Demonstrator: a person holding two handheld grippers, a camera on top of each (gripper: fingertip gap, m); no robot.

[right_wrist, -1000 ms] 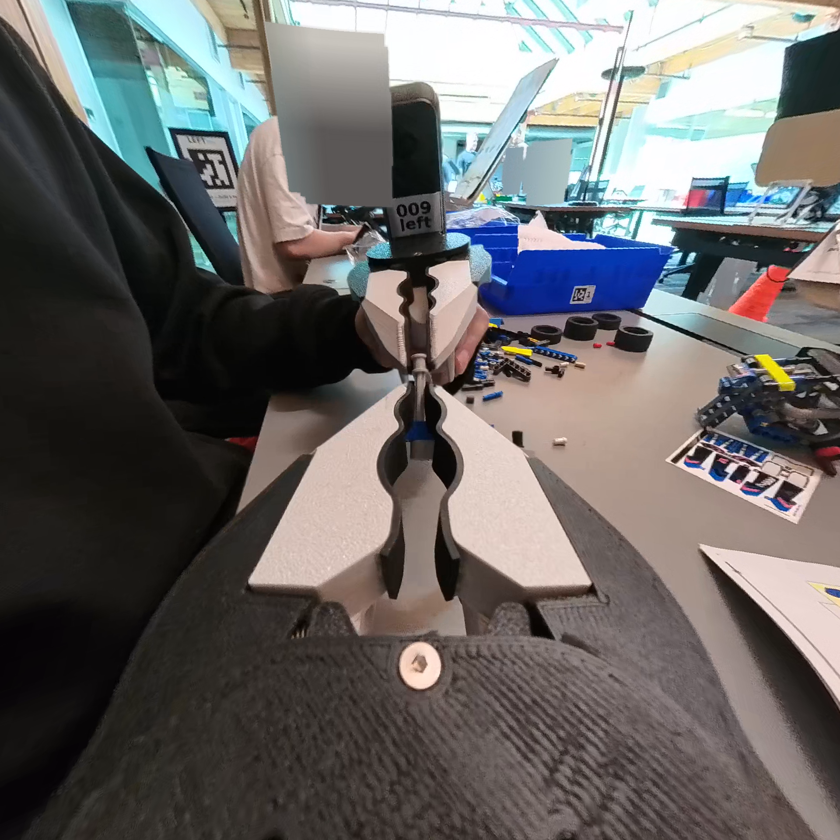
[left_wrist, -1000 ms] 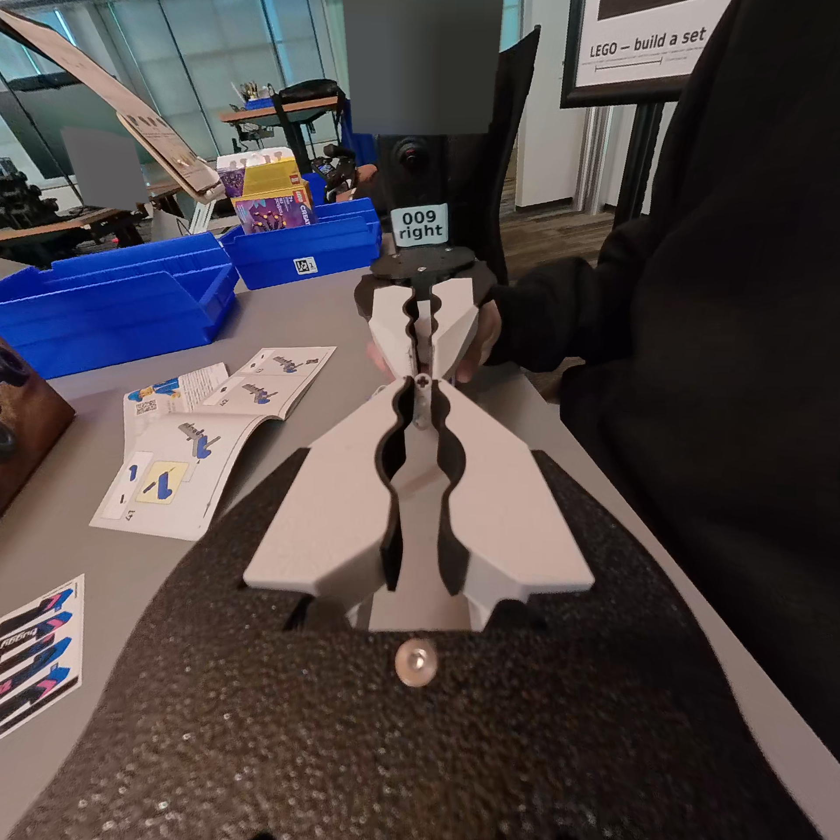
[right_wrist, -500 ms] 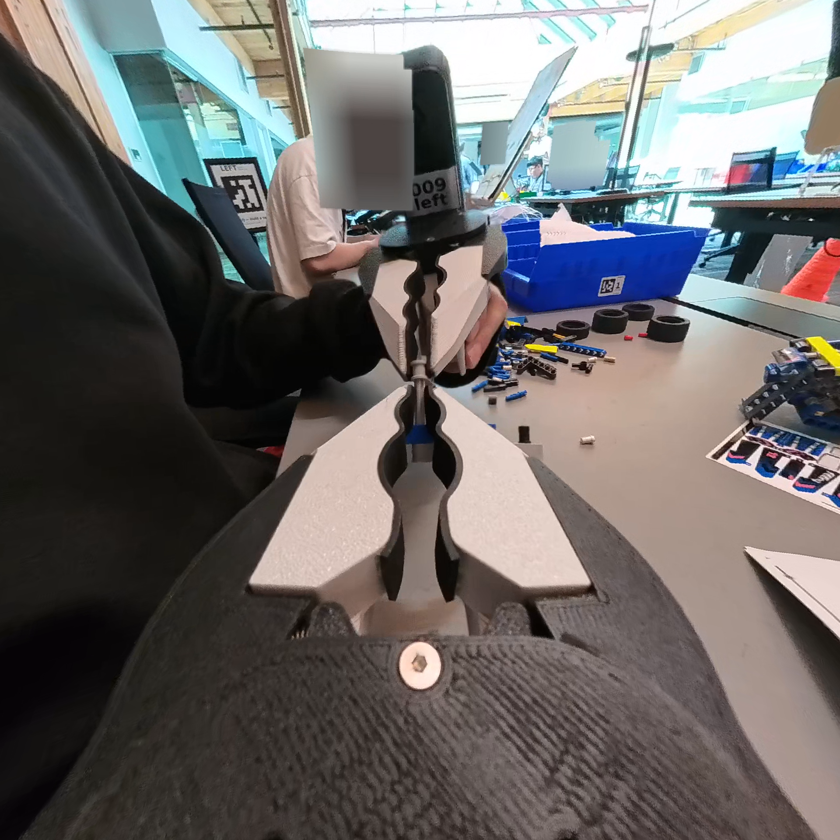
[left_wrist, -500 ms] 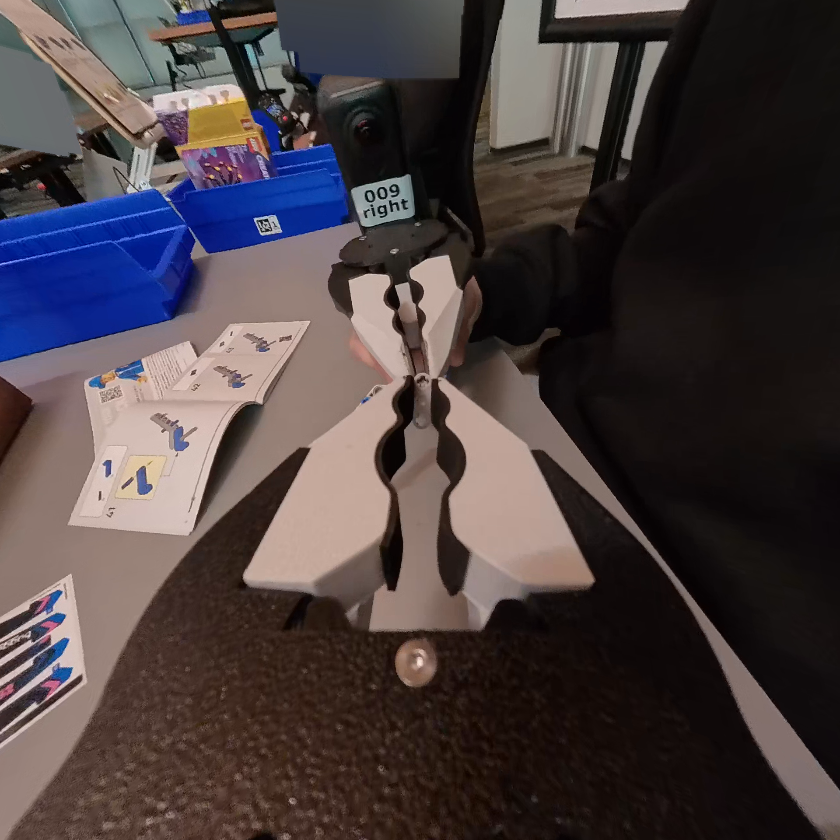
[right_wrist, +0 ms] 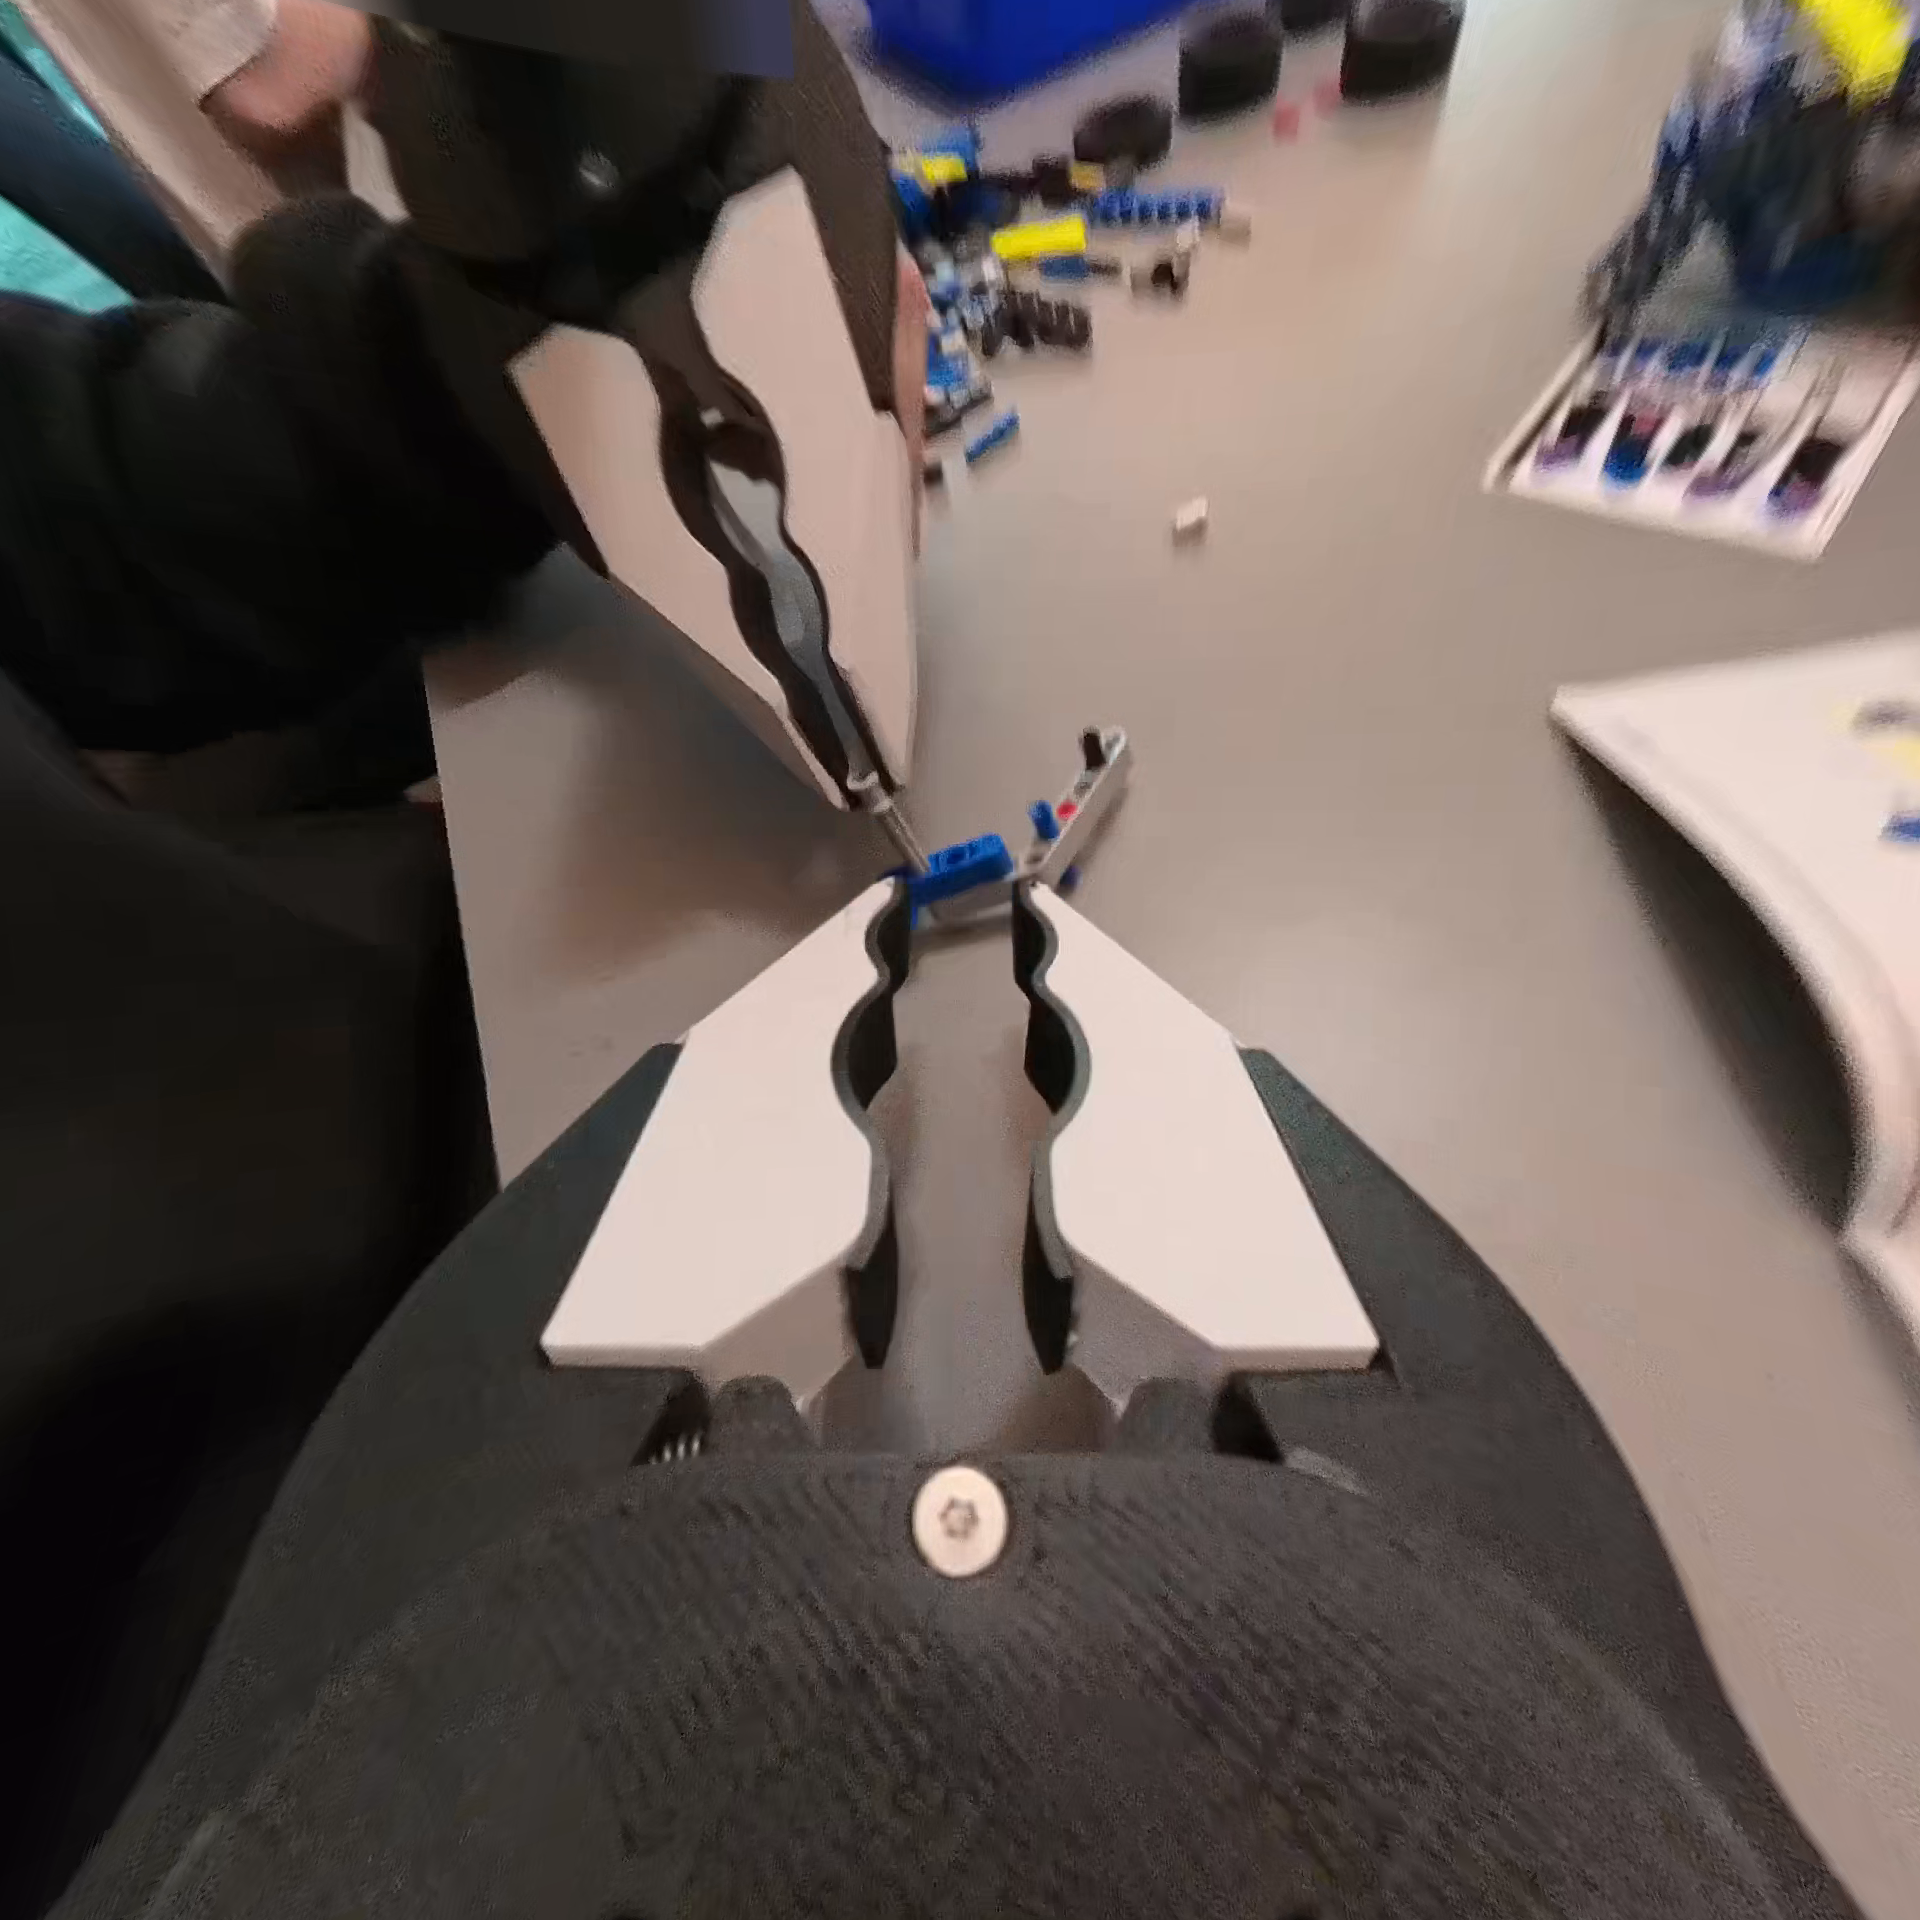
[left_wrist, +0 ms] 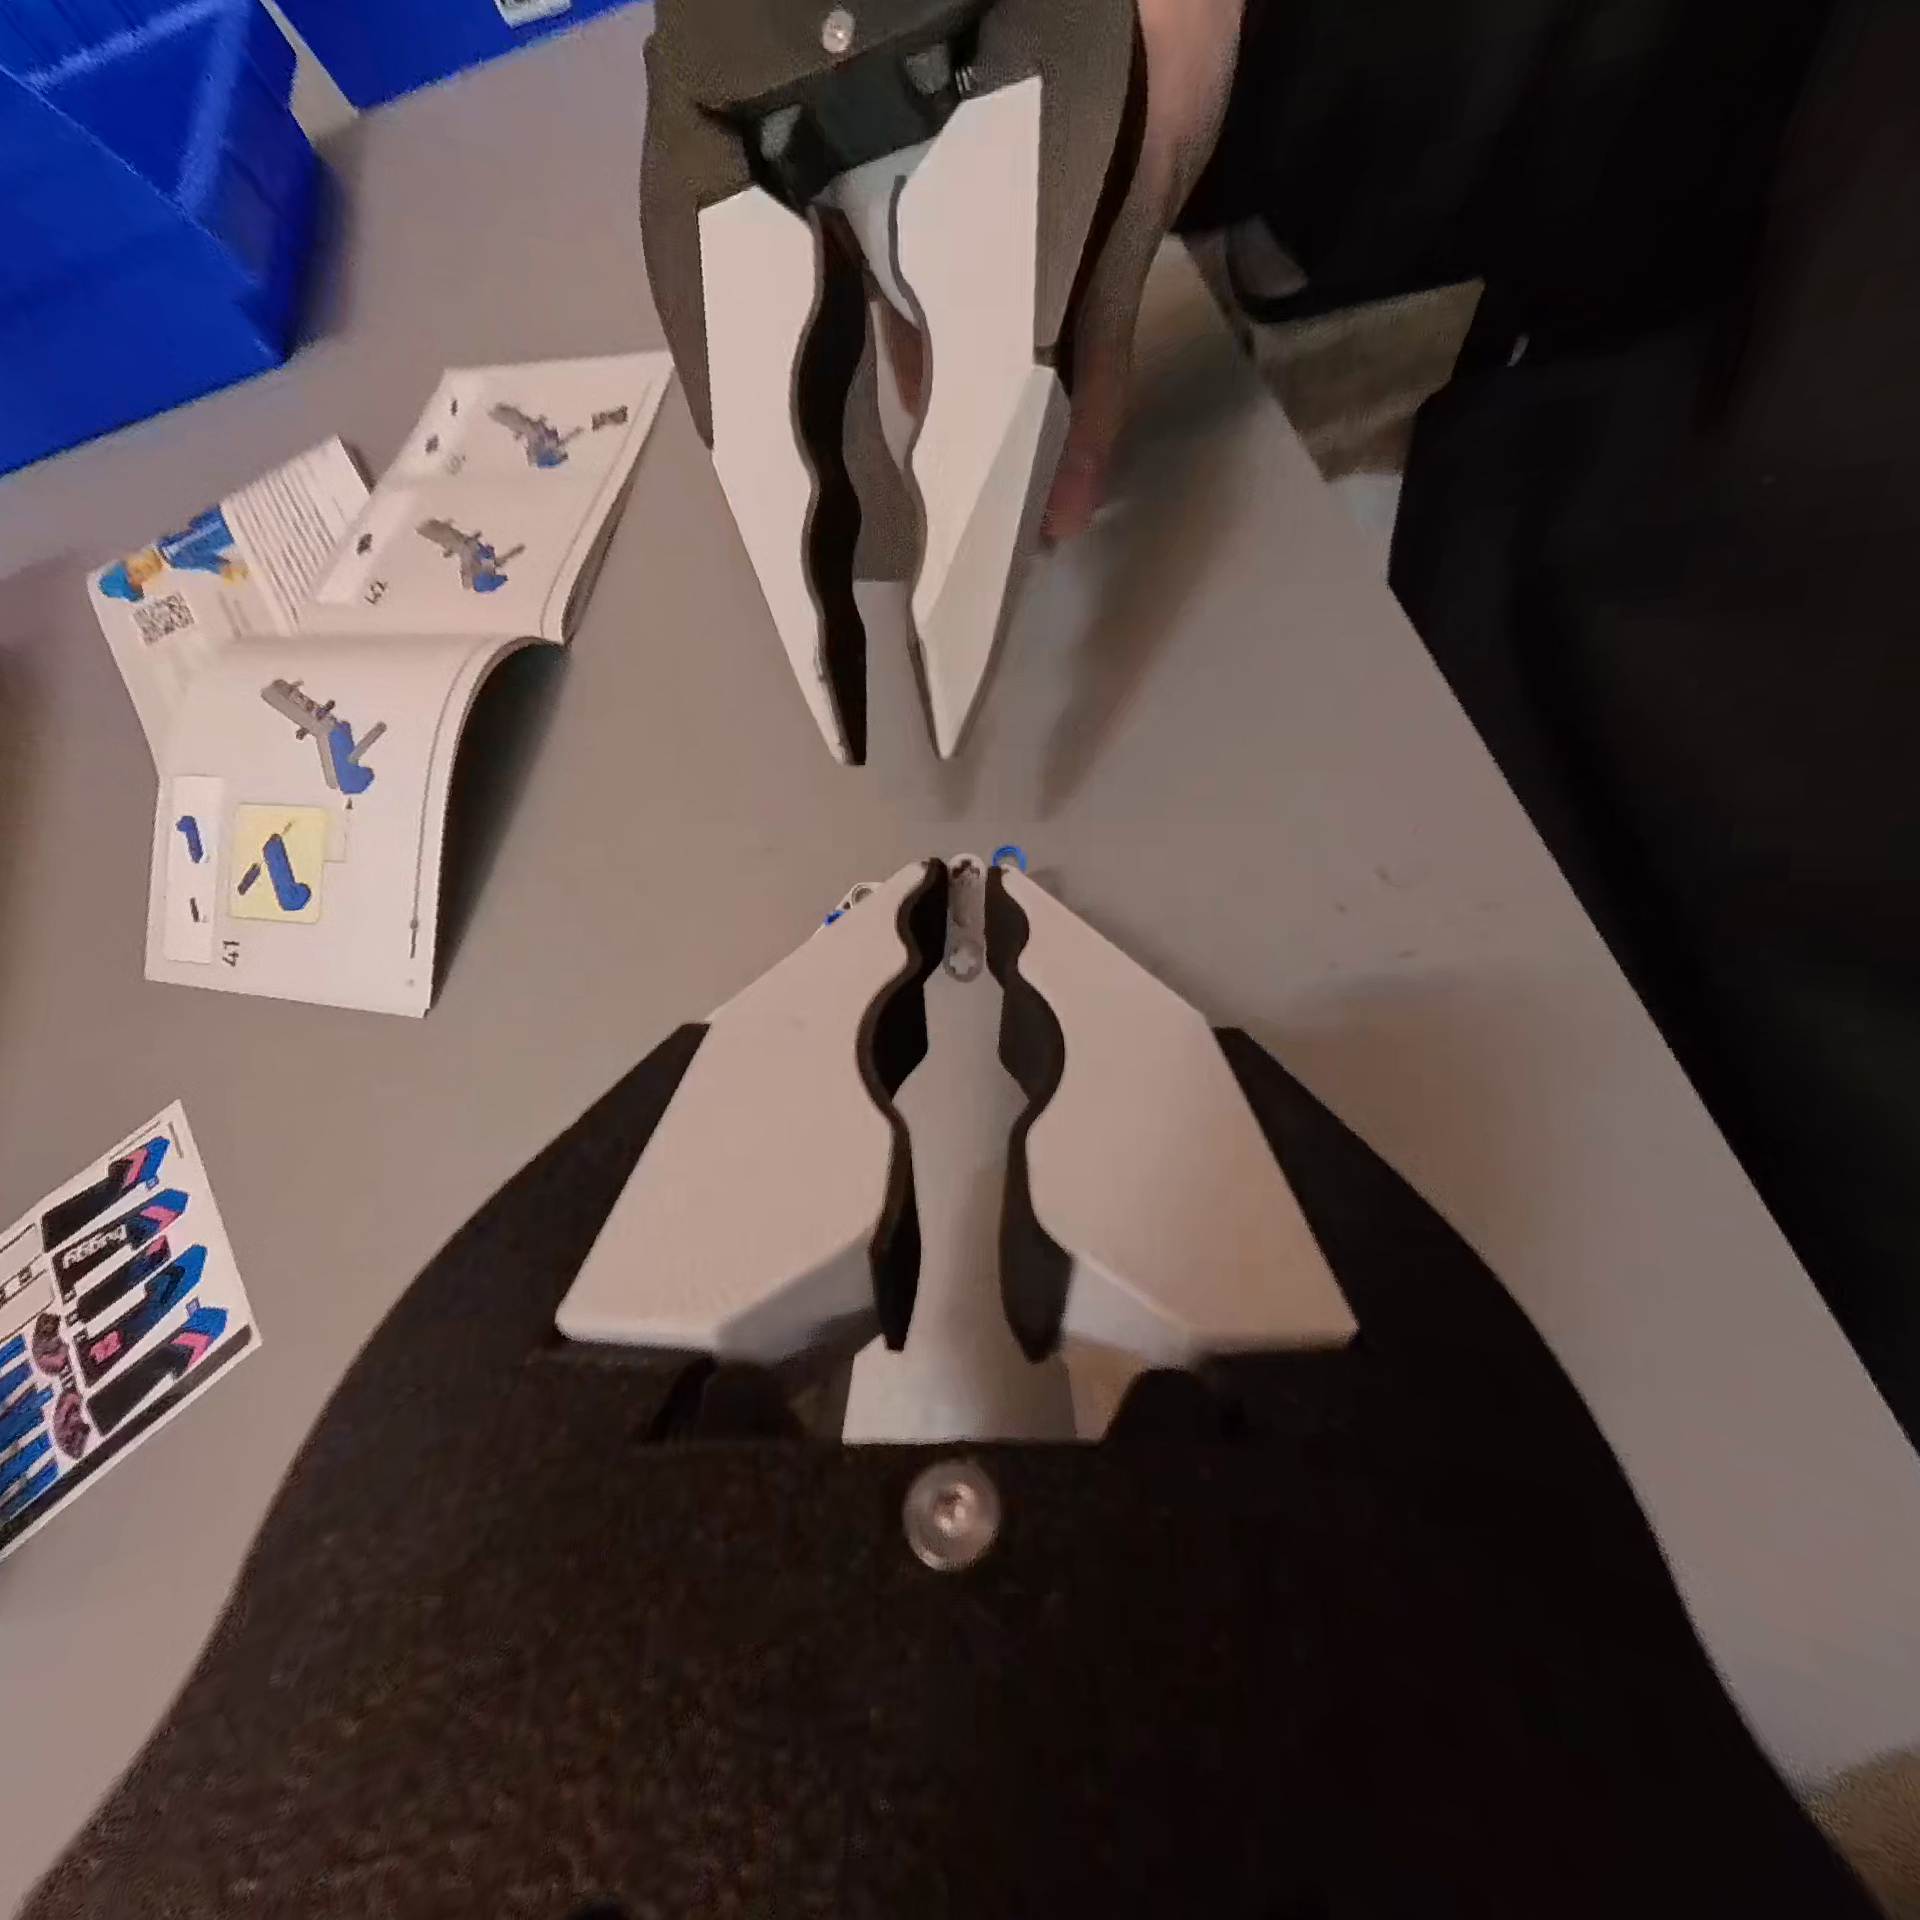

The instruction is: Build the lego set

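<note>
1. Lego set parts lie scattered on the broad grey surface. A blurred heap of small blue, black and yellow loose pieces sits far from the right wrist camera. A partly built blue and yellow model stands further to the right.
2. Blue plastic bins stand at the far left edge of the left wrist view.
3. An open white instruction booklet lies flat on the surface, left of both tools.
4. A white sticker sheet with blue, black and pink decals lies nearer than the booklet, well apart from it.
5. The right hand-held gripper points down at the surface with its two pale fingers spread. Nothing is clamped between them.
6. The left hand-held gripper has its fingers pressed almost together, pinching a part at the tips.
7. A small blue and grey Lego assembly rests on the surface just beyond the right tool's tips. Its grey bar is angled away to the right.
8. A thin grey Lego beam with a cross-shaped hole is the part pinched by the left tool. In the right wrist view its free end meets the blue block of the assembly.
</note>
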